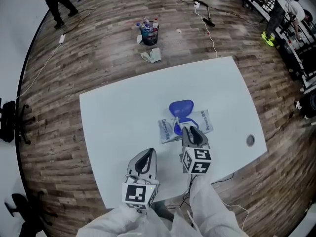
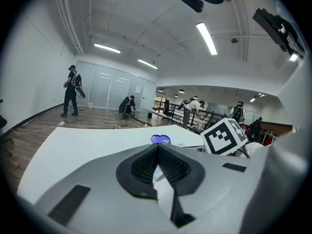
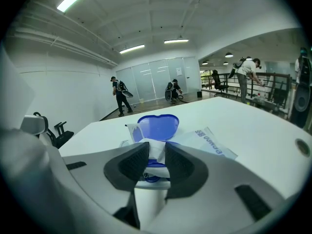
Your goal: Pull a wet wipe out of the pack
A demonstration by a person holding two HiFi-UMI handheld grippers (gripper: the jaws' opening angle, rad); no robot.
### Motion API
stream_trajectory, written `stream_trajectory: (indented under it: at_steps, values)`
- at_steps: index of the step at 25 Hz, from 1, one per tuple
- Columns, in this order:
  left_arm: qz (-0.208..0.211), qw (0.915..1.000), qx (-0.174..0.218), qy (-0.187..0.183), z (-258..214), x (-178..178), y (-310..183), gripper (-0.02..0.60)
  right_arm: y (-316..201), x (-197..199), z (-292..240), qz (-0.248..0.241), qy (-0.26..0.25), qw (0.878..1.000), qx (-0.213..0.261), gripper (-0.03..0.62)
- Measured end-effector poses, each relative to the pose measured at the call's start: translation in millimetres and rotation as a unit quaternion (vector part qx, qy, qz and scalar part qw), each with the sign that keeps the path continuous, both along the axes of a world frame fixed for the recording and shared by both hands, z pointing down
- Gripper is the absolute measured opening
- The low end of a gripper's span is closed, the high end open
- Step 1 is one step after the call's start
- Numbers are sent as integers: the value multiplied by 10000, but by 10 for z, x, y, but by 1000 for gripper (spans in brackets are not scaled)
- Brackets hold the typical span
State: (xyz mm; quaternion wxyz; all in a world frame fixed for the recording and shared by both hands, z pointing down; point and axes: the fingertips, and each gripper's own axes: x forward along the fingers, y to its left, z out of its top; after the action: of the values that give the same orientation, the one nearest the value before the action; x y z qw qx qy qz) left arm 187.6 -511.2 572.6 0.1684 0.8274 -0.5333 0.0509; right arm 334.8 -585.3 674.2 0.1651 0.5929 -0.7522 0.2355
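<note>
The pack (image 1: 167, 130) lies flat on the white desk (image 1: 123, 112), a little toward the person's right, with its blue lid (image 1: 181, 107) flipped open and standing up on the far side of the opening. That first step looks done. The right tongs (image 3: 157, 162) reach down over the opening. In the right gripper view their two dark pads stand a narrow gap apart, and a tuft of white wet wipe (image 3: 157, 147) fills that gap and touches both pads, so they appear clamped on it. The tuft rises only a short way above the blue rim of the opening, and the rest of the sheet is hidden inside the pack, so the pull itself seems not yet made. The left tongs (image 1: 146, 154) hover over bare desk near the front edge, apart from the pack. Their tips meet with nothing between them, and only desk shows through the slot below. Nothing is pressing the pack down. By this reading the task is about halfway: the lid is open and the wipe is gripped, while drawing the sheet up and clear of the opening is left to do. The light pack may lift along with the wipe unless it is held down.
</note>
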Motion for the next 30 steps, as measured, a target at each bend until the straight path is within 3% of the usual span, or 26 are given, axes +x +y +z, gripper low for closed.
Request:
stream_trajectory:
  at_steps: [9,30]
  values:
    - [-30,10000,-9,-23,12,5,4,8,-11,18,36,-4,42,10000,-28,40]
    - [51,9999,99,-53,-108,65,97,8,54,-11,-262,-15,-93,9997,207,21]
